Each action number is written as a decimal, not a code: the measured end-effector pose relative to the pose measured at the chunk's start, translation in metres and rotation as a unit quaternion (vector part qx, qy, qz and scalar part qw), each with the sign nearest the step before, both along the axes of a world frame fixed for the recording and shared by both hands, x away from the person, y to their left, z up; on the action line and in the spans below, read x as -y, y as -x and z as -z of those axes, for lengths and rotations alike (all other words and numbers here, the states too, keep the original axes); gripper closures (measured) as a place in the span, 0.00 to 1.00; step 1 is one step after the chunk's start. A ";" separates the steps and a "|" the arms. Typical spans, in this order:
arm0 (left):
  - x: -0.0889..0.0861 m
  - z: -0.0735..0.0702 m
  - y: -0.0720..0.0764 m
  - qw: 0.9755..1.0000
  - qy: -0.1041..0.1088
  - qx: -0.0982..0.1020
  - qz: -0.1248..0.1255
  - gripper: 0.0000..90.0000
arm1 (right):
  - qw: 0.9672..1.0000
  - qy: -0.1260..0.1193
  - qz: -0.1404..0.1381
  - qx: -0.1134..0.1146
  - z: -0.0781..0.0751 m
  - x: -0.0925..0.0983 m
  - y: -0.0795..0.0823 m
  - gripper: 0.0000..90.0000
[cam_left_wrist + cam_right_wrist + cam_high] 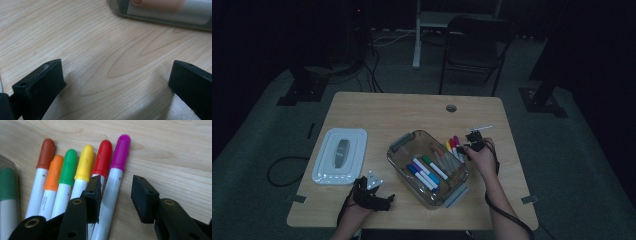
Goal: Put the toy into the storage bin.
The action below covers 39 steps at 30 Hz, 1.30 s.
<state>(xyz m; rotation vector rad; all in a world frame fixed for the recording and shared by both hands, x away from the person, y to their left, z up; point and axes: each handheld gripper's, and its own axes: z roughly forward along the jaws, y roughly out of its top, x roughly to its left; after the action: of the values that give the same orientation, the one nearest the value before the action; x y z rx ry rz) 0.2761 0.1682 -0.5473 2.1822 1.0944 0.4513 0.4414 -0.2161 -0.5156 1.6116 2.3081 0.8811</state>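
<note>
Dim room and dark floor surround our pale wooden worktop. At its middle sits a clear bin holding several markers, blue, purple and green. Right of it lies a row of markers; the purple-capped marker is the rightmost. Small print on the barrels is unreadable. Our right gripper straddles that marker, jaws apart, left jaw touching it. Our left gripper rests open on bare wood. A white lid lies far left.
</note>
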 end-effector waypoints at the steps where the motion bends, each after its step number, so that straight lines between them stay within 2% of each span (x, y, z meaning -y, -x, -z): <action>1: 0.000 0.000 0.000 1.000 0.000 0.000 0.000 0.01 | 1.000 0.007 -0.001 -0.002 0.001 0.000 -0.001 0.70; 7: 0.000 0.000 0.000 1.000 0.000 0.000 0.000 0.01 | 1.000 0.023 0.002 -0.011 0.006 -0.002 -0.004 0.84; 10: 0.000 0.000 0.000 1.000 0.000 0.000 0.000 0.01 | 1.000 0.020 0.014 -0.019 0.005 0.000 -0.004 0.85; 12: 0.000 0.000 0.000 1.000 0.000 0.000 0.000 0.01 | 1.000 0.015 0.023 -0.015 0.002 0.003 -0.003 0.85; 16: 0.000 0.000 0.000 1.000 0.000 0.000 0.000 0.01 | 0.999 -0.011 0.036 -0.004 -0.015 0.012 0.004 0.85; 22: 0.000 0.000 0.000 1.000 0.000 0.000 0.000 0.01 | 0.998 -0.044 0.036 0.030 -0.058 0.020 0.022 0.85; 27: 0.000 0.000 0.000 1.000 0.000 0.000 0.000 0.01 | 0.997 -0.061 0.011 0.054 -0.092 0.015 0.038 0.85; 29: 0.000 0.000 0.000 1.000 0.000 0.001 -0.001 0.01 | 0.996 -0.057 -0.004 0.064 -0.105 0.010 0.043 0.85; 32: 0.000 0.000 0.000 1.000 0.001 0.001 -0.001 0.01 | 0.995 -0.066 -0.026 0.072 -0.122 -0.001 0.052 0.85; 36: 0.000 0.000 0.000 1.000 0.001 0.001 -0.001 0.01 | 0.992 -0.078 -0.056 0.081 -0.138 -0.017 0.063 0.85; 37: 0.000 0.000 0.000 1.000 0.001 0.001 -0.001 0.01 | 0.992 -0.075 -0.065 0.079 -0.140 -0.022 0.065 0.85; 39: 0.000 0.000 0.000 1.000 0.001 0.000 -0.001 0.01 | 0.990 -0.086 -0.081 0.077 -0.144 -0.030 0.068 0.85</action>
<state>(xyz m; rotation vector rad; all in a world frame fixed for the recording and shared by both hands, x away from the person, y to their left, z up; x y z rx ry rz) 0.2761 0.1682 -0.5473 2.1803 1.0952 0.4519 0.3733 -0.1857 -0.3721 1.3758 2.3335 1.2261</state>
